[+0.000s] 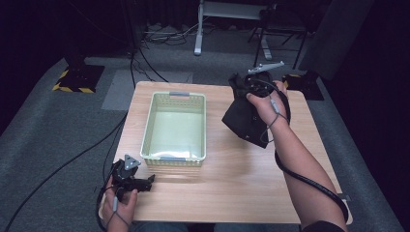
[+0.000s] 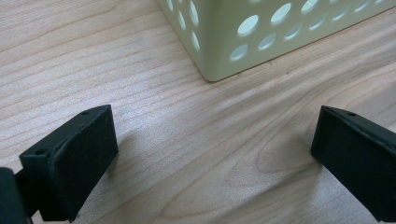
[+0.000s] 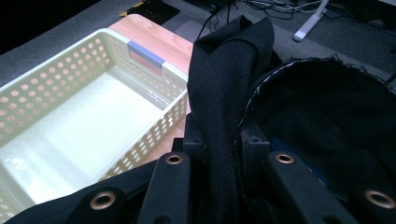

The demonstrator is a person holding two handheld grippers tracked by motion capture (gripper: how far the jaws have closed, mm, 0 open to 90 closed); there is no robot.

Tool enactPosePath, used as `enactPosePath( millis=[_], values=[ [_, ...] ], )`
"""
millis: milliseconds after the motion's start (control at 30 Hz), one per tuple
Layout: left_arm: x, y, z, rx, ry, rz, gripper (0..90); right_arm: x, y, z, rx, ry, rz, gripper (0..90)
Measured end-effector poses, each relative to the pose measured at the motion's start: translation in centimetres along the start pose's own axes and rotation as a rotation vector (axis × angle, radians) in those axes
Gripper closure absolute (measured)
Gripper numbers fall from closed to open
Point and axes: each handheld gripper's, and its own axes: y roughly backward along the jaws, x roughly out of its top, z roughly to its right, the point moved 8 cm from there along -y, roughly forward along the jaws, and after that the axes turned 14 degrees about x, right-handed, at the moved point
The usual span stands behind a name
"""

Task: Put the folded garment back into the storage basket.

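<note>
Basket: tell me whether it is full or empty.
Empty. The basket shows only its bare pale floor in the high view and the right gripper view. The black cloth hangs outside it, pinched in the right gripper.

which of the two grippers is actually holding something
The right gripper, shut on the black cloth lifted right of the basket. The left gripper rests open near the table's front edge.

Count on the tabletop [image 1: 232, 179]: one pale green perforated basket [image 1: 175, 126], one black cloth [image 1: 245, 121]. Two hand-held grippers present: one left gripper [image 1: 145, 182], one right gripper [image 1: 241, 82]. No further item types observed.
</note>
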Motion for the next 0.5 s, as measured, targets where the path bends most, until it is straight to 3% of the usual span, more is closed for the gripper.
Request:
enactPosePath(
  millis=[500],
  values=[
    [0.0, 0.0, -0.1, 0.003, -0.001, -0.001, 0.4, 1.7, -1.8, -1.6, 0.030, 0.021, 0.003, 77.4]
  ],
)
